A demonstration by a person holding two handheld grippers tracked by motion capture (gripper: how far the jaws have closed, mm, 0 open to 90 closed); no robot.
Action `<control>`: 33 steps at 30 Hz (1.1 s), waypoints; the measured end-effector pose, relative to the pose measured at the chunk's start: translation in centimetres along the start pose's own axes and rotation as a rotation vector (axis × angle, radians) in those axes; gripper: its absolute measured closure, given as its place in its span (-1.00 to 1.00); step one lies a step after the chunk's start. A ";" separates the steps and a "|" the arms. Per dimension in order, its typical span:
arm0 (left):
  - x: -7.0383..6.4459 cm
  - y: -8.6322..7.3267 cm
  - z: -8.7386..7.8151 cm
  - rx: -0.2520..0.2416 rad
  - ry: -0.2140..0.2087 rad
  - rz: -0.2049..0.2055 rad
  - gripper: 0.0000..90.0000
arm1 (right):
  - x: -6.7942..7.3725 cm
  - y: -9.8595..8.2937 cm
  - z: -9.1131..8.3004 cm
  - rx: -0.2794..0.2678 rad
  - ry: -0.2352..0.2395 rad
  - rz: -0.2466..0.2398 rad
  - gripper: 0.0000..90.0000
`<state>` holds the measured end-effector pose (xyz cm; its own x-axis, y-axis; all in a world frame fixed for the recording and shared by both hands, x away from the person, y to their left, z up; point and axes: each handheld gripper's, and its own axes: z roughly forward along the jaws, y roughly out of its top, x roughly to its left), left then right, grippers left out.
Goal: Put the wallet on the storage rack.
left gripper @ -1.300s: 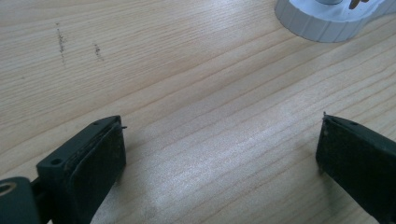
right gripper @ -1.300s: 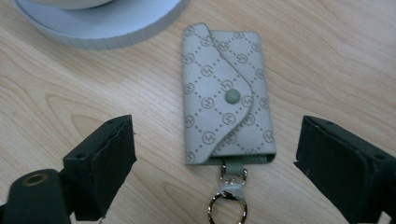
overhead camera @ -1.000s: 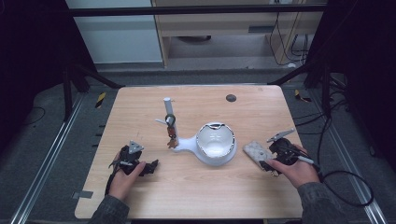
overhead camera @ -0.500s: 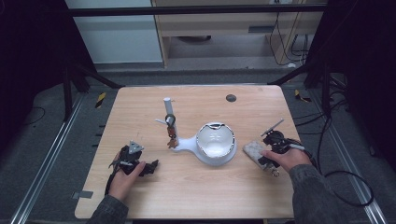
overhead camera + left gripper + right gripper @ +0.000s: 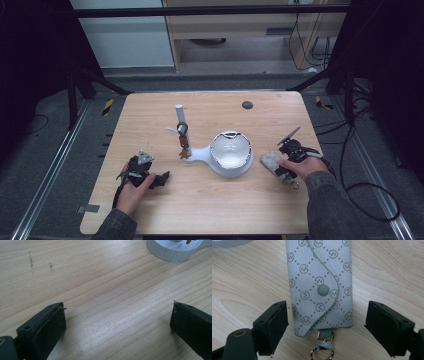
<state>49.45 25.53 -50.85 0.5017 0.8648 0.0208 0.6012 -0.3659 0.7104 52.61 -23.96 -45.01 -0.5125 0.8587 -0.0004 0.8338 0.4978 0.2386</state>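
A grey patterned key pouch [image 5: 320, 285] with a snap button and a metal ring lies flat on the table, just right of the white bowl [image 5: 230, 152]. My right gripper [image 5: 325, 331] is open, its jaws standing on either side of the pouch's near end without touching it. In the high view the pouch [image 5: 271, 161] shows at the tip of my right gripper [image 5: 281, 169]. My left gripper [image 5: 159, 179] rests open at the table's front left, with bare wood between its jaws [image 5: 117, 325].
A white stand [image 5: 181, 131] with a post holding keys [image 5: 183, 145] joins the bowl at mid table. A dark round disc [image 5: 247, 105] sits near the far edge. The stand's white base [image 5: 175, 251] shows at the top right of the left gripper view.
My right gripper has moved left toward the bowl and come around the pouch's near end. The left gripper has stayed still.
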 end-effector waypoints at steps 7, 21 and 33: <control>0.0 0.0 0.0 0.000 0.000 0.000 -1.00 | 0.2 -0.4 0.7 -0.003 0.015 0.005 -0.61; 0.0 0.0 0.0 0.000 -0.001 0.001 -1.00 | 0.2 -0.3 1.6 0.014 0.000 0.015 -0.54; 0.0 0.0 0.0 -0.002 -0.005 0.002 -1.00 | 0.6 0.0 1.5 0.029 -0.012 -0.014 -0.36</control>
<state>49.44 25.53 -50.87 0.5061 0.8623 0.0192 0.5987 -0.3672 0.7118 52.65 -23.22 -46.50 -0.5215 0.8531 -0.0157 0.8323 0.5127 0.2106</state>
